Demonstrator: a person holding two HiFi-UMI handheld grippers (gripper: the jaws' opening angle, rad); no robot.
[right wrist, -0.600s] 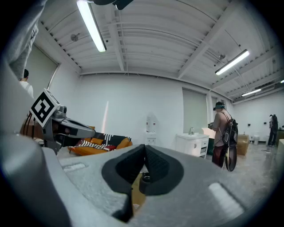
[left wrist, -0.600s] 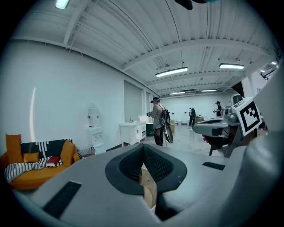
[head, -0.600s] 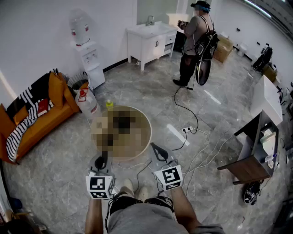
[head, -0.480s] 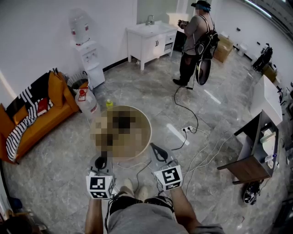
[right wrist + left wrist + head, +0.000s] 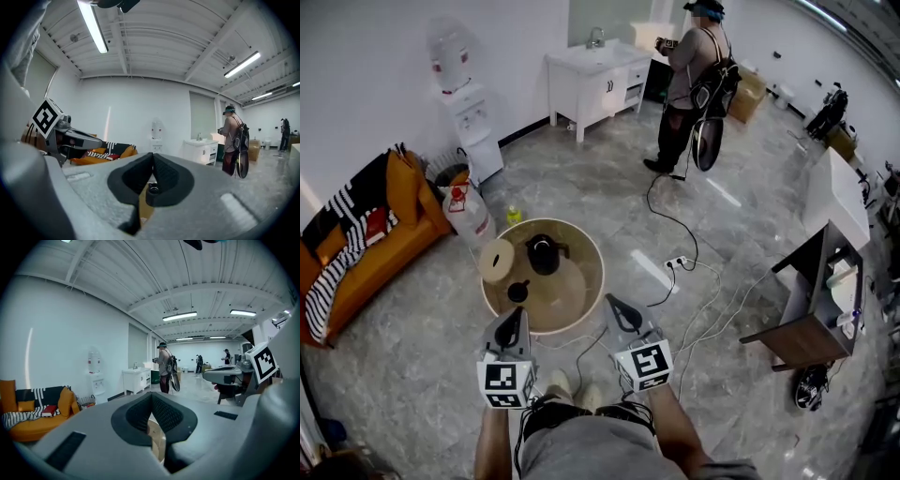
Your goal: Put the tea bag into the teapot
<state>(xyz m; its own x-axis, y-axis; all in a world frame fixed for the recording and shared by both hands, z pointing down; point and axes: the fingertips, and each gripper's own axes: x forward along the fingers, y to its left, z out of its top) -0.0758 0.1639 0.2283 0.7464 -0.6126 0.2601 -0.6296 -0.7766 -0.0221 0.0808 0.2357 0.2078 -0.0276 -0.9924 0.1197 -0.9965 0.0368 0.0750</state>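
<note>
A black teapot [image 5: 543, 254] stands on the round wooden table [image 5: 581, 295] in the head view. Next to it lie a small black knobbed piece [image 5: 518, 291] and a pale round disc [image 5: 497, 260] that overhangs the table's left rim. I cannot make out a tea bag. My left gripper [image 5: 515, 312] [image 5: 151, 395] hovers at the table's near-left rim, its jaws closed tip to tip with nothing between them. My right gripper [image 5: 612, 302] [image 5: 153, 155] sits just off the near-right rim, also shut and empty.
An orange sofa [image 5: 366, 234] is at the left, with a water jug [image 5: 469, 211] and a dispenser [image 5: 459, 94] behind the table. A person [image 5: 684, 84] stands by a white sink cabinet [image 5: 591, 80]. Cables and a power strip [image 5: 680, 264] lie right of the table, near a dark side table [image 5: 811, 319].
The head view has shifted slightly. My left gripper reaches a little further toward the table's near rim. The right gripper has kept its place.
</note>
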